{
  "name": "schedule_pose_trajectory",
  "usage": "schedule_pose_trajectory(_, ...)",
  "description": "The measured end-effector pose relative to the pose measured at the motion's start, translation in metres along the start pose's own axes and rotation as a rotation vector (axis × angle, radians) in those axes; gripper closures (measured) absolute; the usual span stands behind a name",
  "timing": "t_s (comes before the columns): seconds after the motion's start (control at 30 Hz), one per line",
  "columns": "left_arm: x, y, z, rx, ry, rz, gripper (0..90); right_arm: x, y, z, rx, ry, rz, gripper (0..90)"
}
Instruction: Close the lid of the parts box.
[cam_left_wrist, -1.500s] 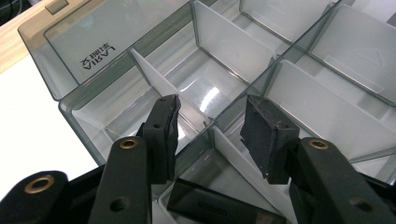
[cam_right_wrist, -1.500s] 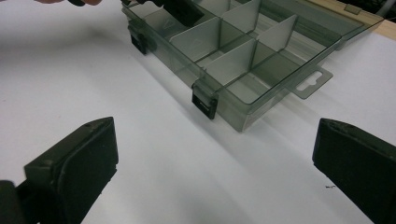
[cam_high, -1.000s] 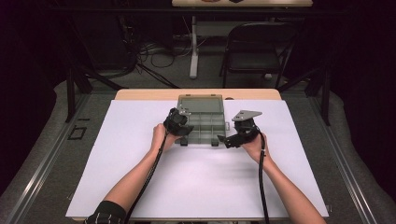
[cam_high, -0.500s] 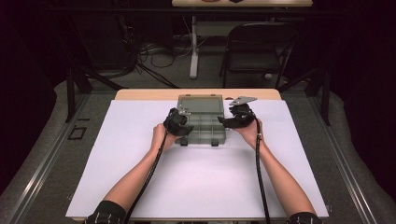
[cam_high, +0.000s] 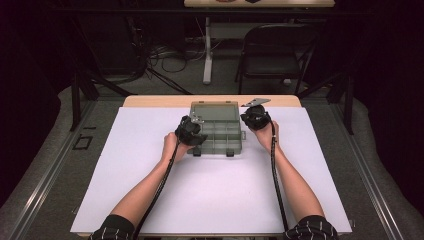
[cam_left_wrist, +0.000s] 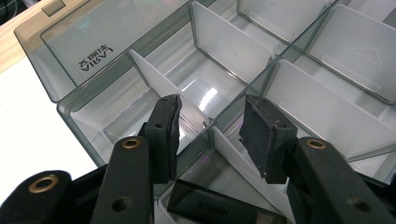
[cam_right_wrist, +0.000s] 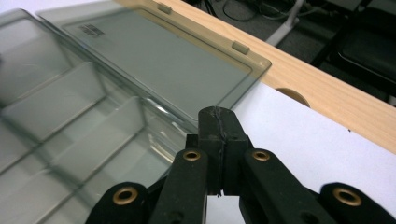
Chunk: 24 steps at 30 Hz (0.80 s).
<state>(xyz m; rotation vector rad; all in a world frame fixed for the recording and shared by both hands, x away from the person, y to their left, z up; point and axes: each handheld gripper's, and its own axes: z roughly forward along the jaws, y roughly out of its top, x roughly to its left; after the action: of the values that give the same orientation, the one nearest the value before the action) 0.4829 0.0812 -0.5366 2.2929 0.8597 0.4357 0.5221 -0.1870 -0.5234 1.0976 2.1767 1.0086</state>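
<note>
1. Organizer box (cam_high: 216, 131): clear grey plastic, sits on the white sheet (cam_high: 210, 200) at the far middle of the bench (cam_high: 150, 101). Its lid (cam_right_wrist: 154, 60) is swung fully open and lies flat behind the box, toward the far bench edge.
2. Compartments are split by white dividers (cam_left_wrist: 161, 86); those in view look empty, apart from a small dark block (cam_left_wrist: 219, 205) with lettering in the near compartment under the left fingers.
3. Left gripper (cam_left_wrist: 212, 123) hangs over the box's near-left corner, fingers (cam_left_wrist: 163, 126) parted halfway, straddling a divider junction. Nothing between them, nothing touched that I can see (likely lined up for that dark block or a divider, my guess).
4. Right gripper (cam_right_wrist: 218, 126) is at the box's far-right corner, just beside the lid hinge. Its fingers have just been closing and are now clenched pad to pad, with nothing between them.
5. Read: lid laid flat keeps every cell reachable from above; the clenched right fingers make a blunt tip, fit for nudging or steadying the box wall.
</note>
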Motion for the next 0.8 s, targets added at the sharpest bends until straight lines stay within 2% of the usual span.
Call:
schedule_pose_trajectory(0.27, 0.000, 0.000, 0.000, 0.003, -0.001, 0.005, 56.7, -0.006, -0.004, 0.019, 0.059, -0.019, 0.025, 90.0)
schedule_pose_trajectory(0.37, 0.000, 0.000, 0.000, 0.003, -0.001, 0.006, 56.7, -0.006, -0.005, 0.027, 0.089, -0.020, 0.016, 90.0)
schedule_pose_trajectory(0.8, 0.001, 0.000, 0.000, 0.001, -0.005, 0.009, 56.9, -0.007, -0.010, 0.039, 0.137, -0.018, 0.002, 90.0)
